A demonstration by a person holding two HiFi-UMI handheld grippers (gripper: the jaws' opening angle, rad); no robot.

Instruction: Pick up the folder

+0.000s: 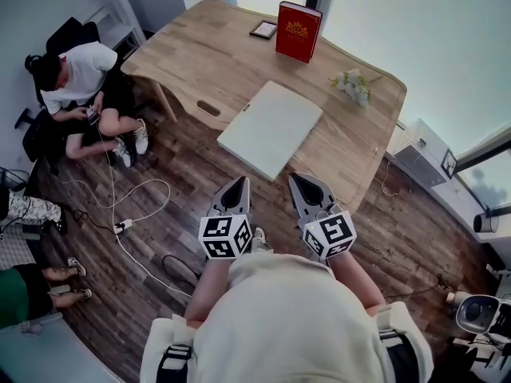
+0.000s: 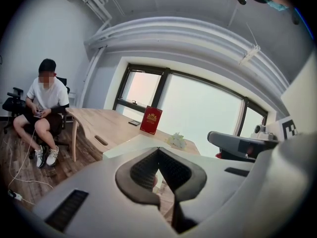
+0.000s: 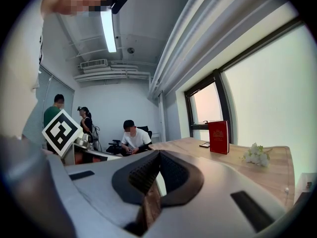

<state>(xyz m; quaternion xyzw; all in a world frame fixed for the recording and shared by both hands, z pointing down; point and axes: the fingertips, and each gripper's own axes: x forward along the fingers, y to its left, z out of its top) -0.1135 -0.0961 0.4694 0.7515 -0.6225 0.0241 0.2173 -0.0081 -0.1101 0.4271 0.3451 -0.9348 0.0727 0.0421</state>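
Head view: left gripper (image 1: pixel 242 183) and right gripper (image 1: pixel 297 179) side by side, fingers pressed together, before folder (image 1: pixel 270 128).

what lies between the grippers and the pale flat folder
Only bare dark plank floor, per the head view, separates left gripper and right gripper from the pale flat folder.

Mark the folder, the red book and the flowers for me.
folder (image 1: pixel 270 128), head view, middle of its pale cover.
red book (image 1: pixel 299 31), head view, centre of its front cover.
flowers (image 1: pixel 351 84), head view, the white blooms.
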